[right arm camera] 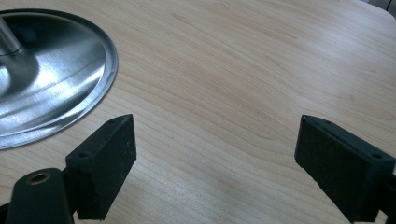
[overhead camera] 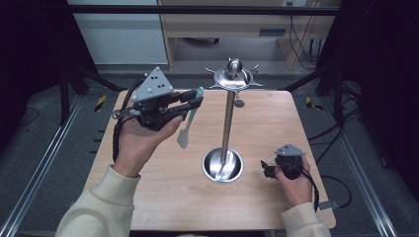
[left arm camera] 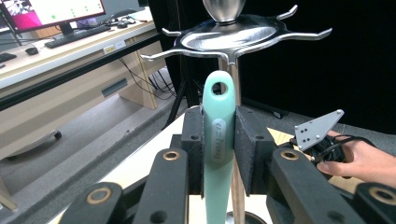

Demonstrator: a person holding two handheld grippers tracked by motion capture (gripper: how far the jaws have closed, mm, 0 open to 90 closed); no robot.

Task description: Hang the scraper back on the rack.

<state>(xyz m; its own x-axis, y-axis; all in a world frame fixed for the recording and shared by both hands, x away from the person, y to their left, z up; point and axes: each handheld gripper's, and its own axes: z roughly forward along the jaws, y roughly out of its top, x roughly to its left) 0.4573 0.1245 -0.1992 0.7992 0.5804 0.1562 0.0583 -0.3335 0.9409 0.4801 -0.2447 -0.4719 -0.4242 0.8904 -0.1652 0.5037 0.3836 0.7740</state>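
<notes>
A steel utensil stand (overhead camera: 228,113) rises from a round base (overhead camera: 223,165) at the table's middle, with hooked arms around its top plate (overhead camera: 234,78). My left gripper (overhead camera: 192,101) is held up left of the stand, shut on the mint-green handle (left arm camera: 218,140) of a spatula (overhead camera: 187,129) whose pale blade hangs down. In the left gripper view the handle's hole (left arm camera: 218,87) sits just below a hook (left arm camera: 227,57) of the stand. My right gripper (overhead camera: 268,169) rests low on the table right of the base, open, nothing between its pads (right arm camera: 108,163).
The wooden table (overhead camera: 168,197) has bare surface in front and to the right. The stand's shiny base (right arm camera: 46,79) lies left of the right gripper. A desk with a monitor (left arm camera: 51,11) stands beyond the table. Metal rails run along both sides of the floor.
</notes>
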